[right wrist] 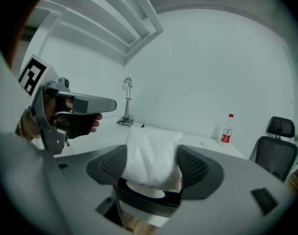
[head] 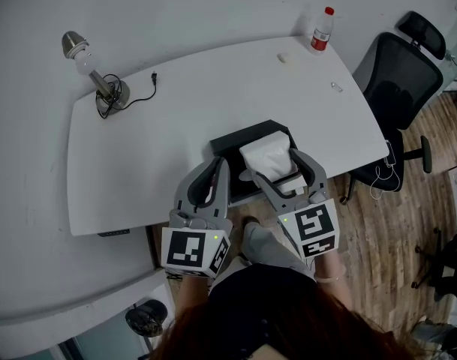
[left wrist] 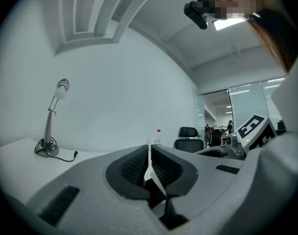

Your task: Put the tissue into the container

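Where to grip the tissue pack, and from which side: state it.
Take the tissue pack across its narrower width, near the middle, coming from the near edge of the table, as the right gripper does. Its soft sides fit between the jaws that way, with the black container right below it.

A white table [head: 175, 148] stands against a pale wall. At its far left corner sits a lamp [head: 91, 67], its black cable [head: 142, 94] looped round the base and trailing right. At the far right corner stands a red-capped bottle [head: 322, 30], with a small pale lump [head: 285, 58] just left of it. A tiny clear item [head: 337, 88] lies near the right edge. Beyond that edge a black chair [head: 401, 81] stands on the wooden floor [head: 393, 235].
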A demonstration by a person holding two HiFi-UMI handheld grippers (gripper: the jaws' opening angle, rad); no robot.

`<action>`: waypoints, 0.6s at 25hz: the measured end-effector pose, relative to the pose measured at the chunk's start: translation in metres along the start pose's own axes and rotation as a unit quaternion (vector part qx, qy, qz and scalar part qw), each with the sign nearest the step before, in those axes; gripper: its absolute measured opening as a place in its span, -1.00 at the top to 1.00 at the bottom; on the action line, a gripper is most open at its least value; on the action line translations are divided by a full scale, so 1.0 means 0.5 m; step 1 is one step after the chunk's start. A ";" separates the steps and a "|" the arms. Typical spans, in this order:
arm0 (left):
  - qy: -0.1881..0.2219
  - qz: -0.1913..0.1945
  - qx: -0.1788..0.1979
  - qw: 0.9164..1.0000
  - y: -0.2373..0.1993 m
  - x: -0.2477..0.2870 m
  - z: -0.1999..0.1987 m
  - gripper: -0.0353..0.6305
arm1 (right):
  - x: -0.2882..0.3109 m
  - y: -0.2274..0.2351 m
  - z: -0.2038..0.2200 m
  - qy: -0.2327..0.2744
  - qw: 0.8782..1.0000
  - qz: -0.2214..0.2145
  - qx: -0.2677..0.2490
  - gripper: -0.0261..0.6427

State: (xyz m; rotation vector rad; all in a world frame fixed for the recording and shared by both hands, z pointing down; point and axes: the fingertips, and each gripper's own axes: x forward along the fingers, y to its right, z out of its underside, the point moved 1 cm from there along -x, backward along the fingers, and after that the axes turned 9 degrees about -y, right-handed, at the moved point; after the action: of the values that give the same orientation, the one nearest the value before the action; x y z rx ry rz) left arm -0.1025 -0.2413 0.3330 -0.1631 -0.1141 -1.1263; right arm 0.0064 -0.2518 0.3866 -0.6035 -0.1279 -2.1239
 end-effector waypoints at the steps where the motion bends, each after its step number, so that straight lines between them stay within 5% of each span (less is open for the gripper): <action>1: -0.001 0.000 -0.001 1.000 -0.001 0.003 0.002 0.78 | 0.004 0.000 0.004 -0.004 1.000 -0.001 0.001 -0.11; 15: -0.015 -0.005 -0.013 1.000 -0.014 0.029 0.022 0.78 | 0.044 0.005 0.038 -0.054 0.998 -0.017 0.015 -0.11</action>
State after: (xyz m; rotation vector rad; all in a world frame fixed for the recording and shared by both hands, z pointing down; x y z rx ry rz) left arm -0.1028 -0.2552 0.3471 -0.2034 -0.1267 -1.1349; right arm 0.0048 -0.2637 0.4134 -0.7037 -0.2325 -2.1186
